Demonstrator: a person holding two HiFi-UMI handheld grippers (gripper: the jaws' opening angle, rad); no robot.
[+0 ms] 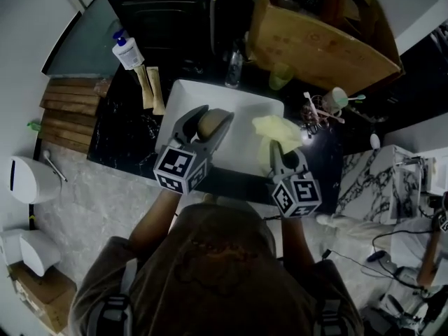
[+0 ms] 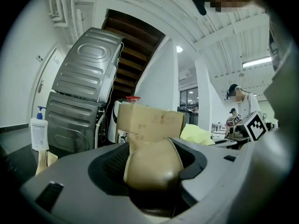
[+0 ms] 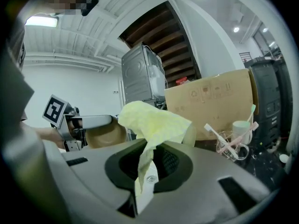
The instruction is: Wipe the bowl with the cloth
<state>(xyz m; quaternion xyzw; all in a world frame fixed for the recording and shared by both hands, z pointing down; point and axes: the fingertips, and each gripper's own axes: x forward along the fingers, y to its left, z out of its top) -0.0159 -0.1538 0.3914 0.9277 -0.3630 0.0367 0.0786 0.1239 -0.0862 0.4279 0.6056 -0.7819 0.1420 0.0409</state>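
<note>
A tan bowl [image 1: 209, 123] is held on edge over the white sink [image 1: 241, 102], my left gripper [image 1: 201, 127] shut on it. From the left gripper view the bowl [image 2: 154, 164] fills the space between the jaws. The yellow cloth [image 1: 277, 133] hangs bunched from my right gripper [image 1: 283, 156], which is shut on it, just right of the bowl and not touching it. Seen in the right gripper view, the cloth [image 3: 150, 125] rises out of the jaws, with the bowl [image 3: 103, 136] and the left gripper beyond it at the left.
A cardboard box [image 1: 318, 39] stands behind the sink. A glass of toothbrushes [image 1: 315, 110] and a pale cup [image 1: 336, 98] sit at the right on the dark counter [image 1: 126, 135]. At the left are a white pump bottle [image 1: 127, 50] and two tan packets [image 1: 151, 87].
</note>
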